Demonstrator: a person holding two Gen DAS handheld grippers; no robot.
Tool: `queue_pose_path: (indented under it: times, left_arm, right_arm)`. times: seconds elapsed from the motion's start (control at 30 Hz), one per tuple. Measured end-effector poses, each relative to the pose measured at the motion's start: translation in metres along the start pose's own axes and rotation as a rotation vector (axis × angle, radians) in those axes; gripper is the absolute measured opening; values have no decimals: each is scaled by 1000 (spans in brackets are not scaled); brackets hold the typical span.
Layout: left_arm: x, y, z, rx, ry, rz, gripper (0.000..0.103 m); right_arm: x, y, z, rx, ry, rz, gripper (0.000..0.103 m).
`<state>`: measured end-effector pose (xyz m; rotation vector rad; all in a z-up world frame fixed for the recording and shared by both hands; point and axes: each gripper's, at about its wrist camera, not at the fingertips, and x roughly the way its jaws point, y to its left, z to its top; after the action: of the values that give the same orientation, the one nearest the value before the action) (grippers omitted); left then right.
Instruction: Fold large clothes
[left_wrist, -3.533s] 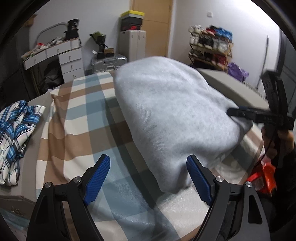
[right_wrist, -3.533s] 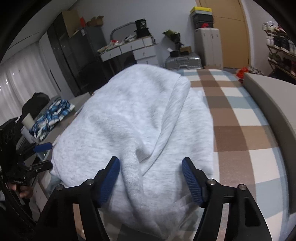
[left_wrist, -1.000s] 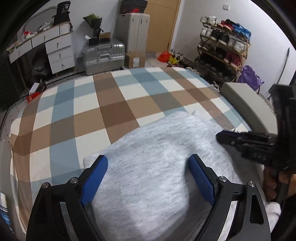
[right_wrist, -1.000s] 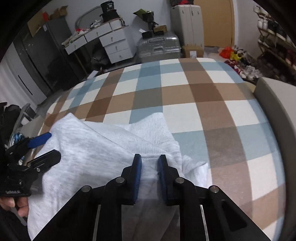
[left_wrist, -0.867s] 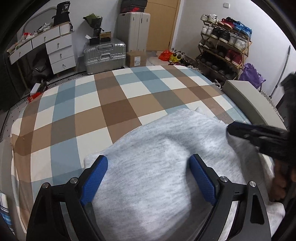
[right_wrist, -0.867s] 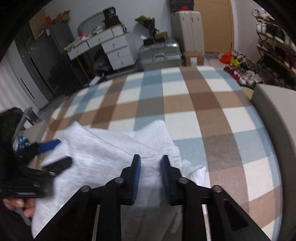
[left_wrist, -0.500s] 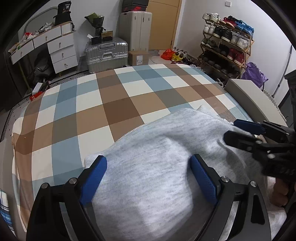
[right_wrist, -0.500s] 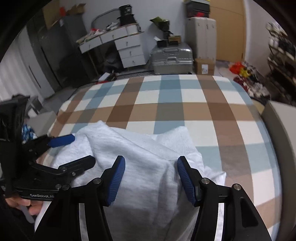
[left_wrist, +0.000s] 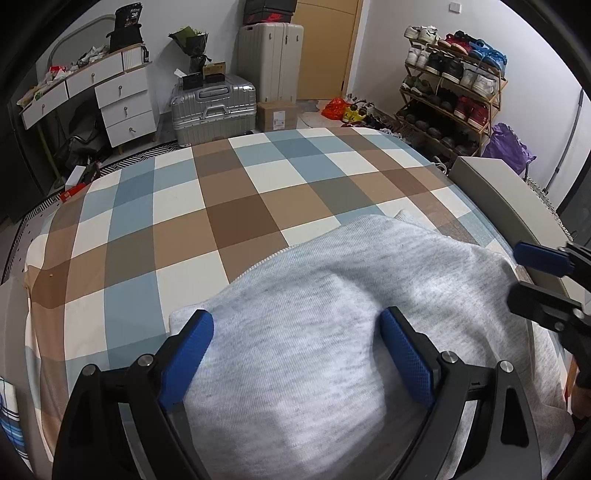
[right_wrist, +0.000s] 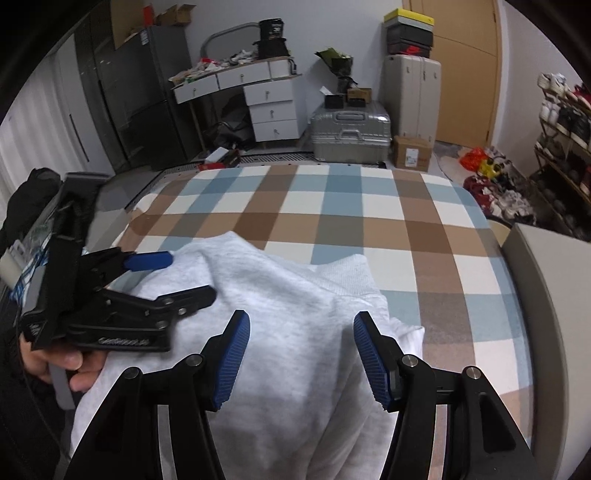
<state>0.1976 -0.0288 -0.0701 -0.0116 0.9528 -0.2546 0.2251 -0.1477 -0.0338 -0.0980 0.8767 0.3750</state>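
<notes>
A light grey sweatshirt lies bunched in a fold on the near part of the plaid bed sheet. My left gripper hovers open just over its near-left part, with the blue pads wide apart and cloth below them. In the right wrist view the sweatshirt fills the foreground, a ribbed hem sticking out to the right. My right gripper stands open above it, pressing nothing. Each gripper shows in the other's view: the right gripper at the right edge, the left gripper at the left, held by a hand.
A grey padded bed edge runs along the right. Beyond the bed stand a silver suitcase, a white drawer unit, a cardboard box and a shoe rack. A blue plaid shirt lies at the far left.
The sweatshirt, held up earlier, now lies on the bed. My right gripper has let go of its fold, opened and drawn up and back. The left gripper stayed open and still.
</notes>
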Motion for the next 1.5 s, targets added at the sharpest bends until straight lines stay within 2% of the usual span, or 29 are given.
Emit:
queue_pose_path:
  times: [0.1, 0.23, 0.3, 0.4, 0.47, 0.53, 0.6, 0.67, 0.73, 0.8, 0.83, 0.87, 0.9, 0.97, 1.03, 1.1, 1.13, 1.2, 1.27, 1.3, 1.37, 1.4, 1.5]
  left_arm:
    - [-3, 0, 1, -1, -4, 5, 91]
    - [-34, -8, -9, -11, -29, 12, 87]
    - [-60, -22, -29, 31, -61, -30, 86]
    - [-79, -43, -60, 97, -63, -43, 86]
    - [-81, -54, -81, 132, -33, -84, 87]
    - [-79, -58, -90, 147, -32, -81, 87]
    - [-75, -60, -92, 173, -41, -65, 87]
    - [-69, -57, -88, 160, -32, -74, 87]
    - [-68, -57, -85, 169, -31, -70, 87]
    - [-68, -58, -85, 182, -37, -64, 87]
    - [-70, -59, -86, 183, -40, -62, 87]
    - [-70, -59, -86, 182, -41, -61, 87]
    - [-72, -60, -90, 182, -43, -60, 87]
    - [-72, -59, -90, 173, -44, -63, 87]
    - [-75, -59, -90, 167, -55, -83, 87]
    - [-74, -61, -90, 164, -45, -121, 87]
    - [-73, -65, -92, 182, -45, -113, 87]
    - [-68, -78, -96, 248, -56, -51, 87]
    - [-70, -83, -98, 274, -65, -25, 87]
    - [-71, -80, -97, 263, -63, -33, 87]
    - [-76, -71, -96, 224, -63, -61, 87]
    - [-81, -68, -96, 205, -66, -75, 86]
    - [-101, -63, -105, 167, -96, -125, 86]
  right_arm:
    - [-15, 5, -6, 4, -7, 32, 58]
    - [-38, 7, -33, 38, -13, 128, 59]
    - [-51, 7, -56, 57, -8, 153, 59]
    - [-66, -6, -88, 105, -17, 153, 61]
    - [-63, -24, -99, 188, -4, 166, 64]
    - [-50, -41, -102, 280, 33, 198, 64]
    - [-34, -51, -100, 364, 57, 294, 64]
    - [-24, -54, -94, 402, 61, 352, 64]
    - [-13, -49, -86, 390, 62, 346, 64]
    - [2, -43, -80, 381, 79, 361, 58]
    - [12, -39, -76, 373, 114, 351, 38]
    - [15, -36, -77, 362, 132, 333, 12]
    - [12, -32, -74, 335, 119, 330, 9]
    - [-19, -32, -66, 307, -8, 350, 6]
    - [-46, -39, -59, 334, -97, 376, 6]
    - [-40, -40, -59, 321, -99, 308, 6]
    - [-24, -43, -62, 320, -63, 255, 6]
    - [10, -55, -74, 374, 42, 271, 6]
    - [20, -60, -83, 407, 65, 302, 11]
    - [15, -58, -82, 389, 62, 288, 13]
    - [-4, -52, -80, 355, 64, 243, 28]
    - [-14, -50, -80, 345, 62, 240, 30]
    - [-49, -35, -92, 289, 22, 309, 36]
